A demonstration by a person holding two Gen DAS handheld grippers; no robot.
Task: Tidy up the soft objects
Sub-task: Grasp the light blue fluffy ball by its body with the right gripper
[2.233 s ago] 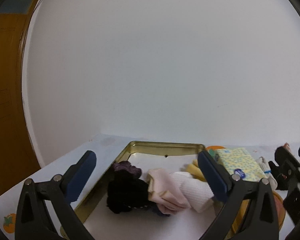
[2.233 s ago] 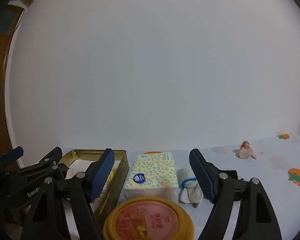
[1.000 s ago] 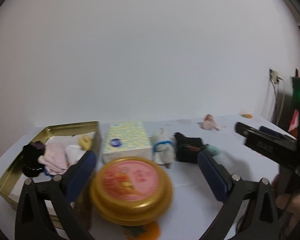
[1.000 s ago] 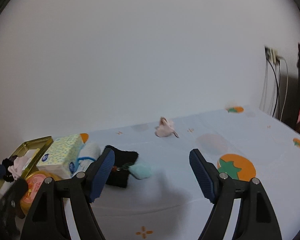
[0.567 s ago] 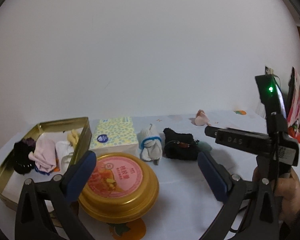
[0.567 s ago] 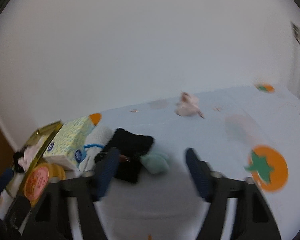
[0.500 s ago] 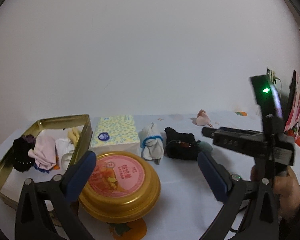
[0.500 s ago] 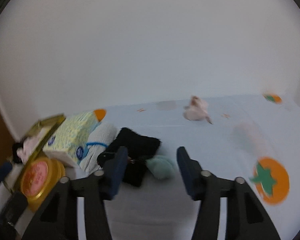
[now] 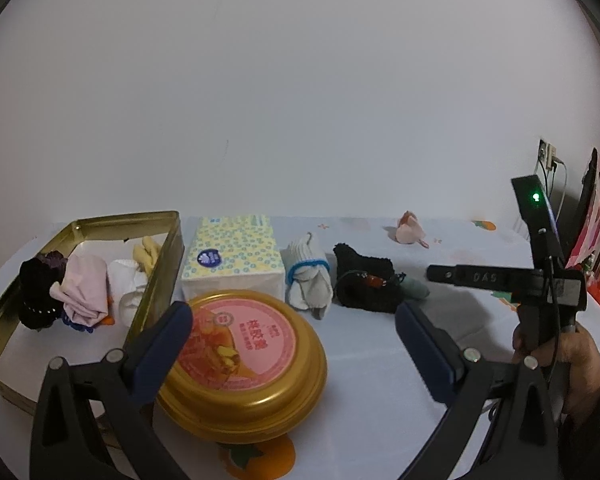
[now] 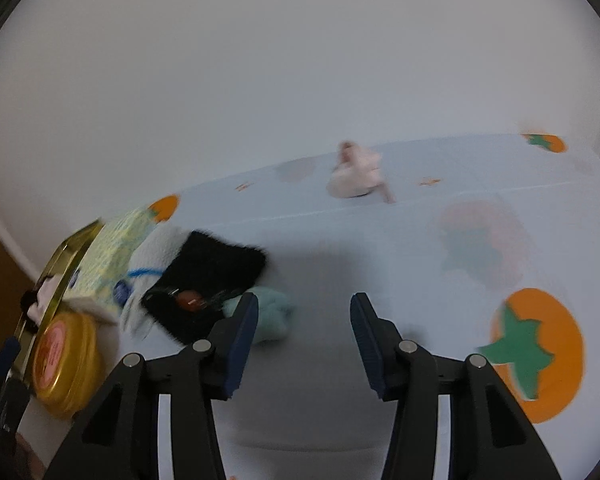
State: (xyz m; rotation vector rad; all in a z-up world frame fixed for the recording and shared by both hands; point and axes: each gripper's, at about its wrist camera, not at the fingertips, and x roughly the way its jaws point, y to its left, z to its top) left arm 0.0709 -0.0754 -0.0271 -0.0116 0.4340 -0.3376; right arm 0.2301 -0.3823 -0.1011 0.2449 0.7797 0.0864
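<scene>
I am working over a desk (image 9: pixel 372 360) covered in a pale cloth printed with orange persimmons. The gold rectangular tin (image 9: pixel 162 268) is sitting open at the far left, holding a dark scrunchie (image 9: pixel 36 288), a folded pink cloth (image 9: pixel 86 288), a white rolled piece (image 9: pixel 130 292) and a yellow piece (image 9: pixel 148 252) against its right wall. Just right of the tin, the yellow-patterned tissue pack (image 9: pixel 232 254) is standing, and the round gold tin with a pink lid (image 9: pixel 246 364) is sitting in front of it, closed, directly ahead of my left fingers (image 9: pixel 294 356). Those are standing wide apart, gripping nothing.

Right of the tissue pack, the white sock bundle tied with a blue band (image 9: pixel 308 276) is touching the black fuzzy sock (image 9: pixel 364 280), and the small mint-green soft piece (image 10: pixel 274 312) is lying against the black sock's right end. My right fingers (image 10: pixel 304 344) have just been closing partway, with nothing between them; the left one is crossing in front of the green piece. The pink soft piece (image 10: pixel 358 176) is lying well apart, farther back.
</scene>
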